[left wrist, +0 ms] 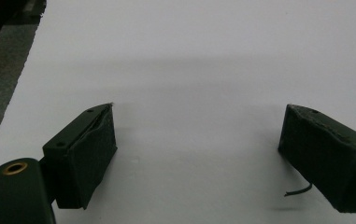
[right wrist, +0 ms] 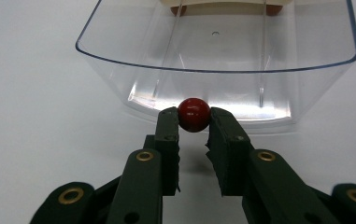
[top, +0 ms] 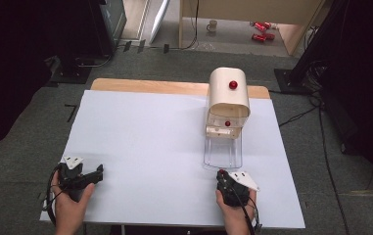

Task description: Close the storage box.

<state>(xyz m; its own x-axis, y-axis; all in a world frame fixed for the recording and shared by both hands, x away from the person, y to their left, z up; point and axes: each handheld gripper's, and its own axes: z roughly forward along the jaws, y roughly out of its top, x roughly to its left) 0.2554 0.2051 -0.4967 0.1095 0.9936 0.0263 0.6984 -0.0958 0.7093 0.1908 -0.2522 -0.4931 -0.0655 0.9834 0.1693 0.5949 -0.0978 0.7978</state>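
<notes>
Clear tray [right wrist: 222, 42] far end cut by top edge; floor cans [top: 261, 30] (red, labels unreadable) too small.

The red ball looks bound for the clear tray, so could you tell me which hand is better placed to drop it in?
Right: its claw already grips the ball just before the tray.

At the centre of the frame, the right gripper [right wrist: 194, 122] pinches a glossy red ball [right wrist: 194, 114] between the tips of its two black jaws. Just behind it, across the upper half, stands a clear plastic tray [right wrist: 119, 77] with a curved rim, on a white table surface [right wrist: 40, 121].
</notes>
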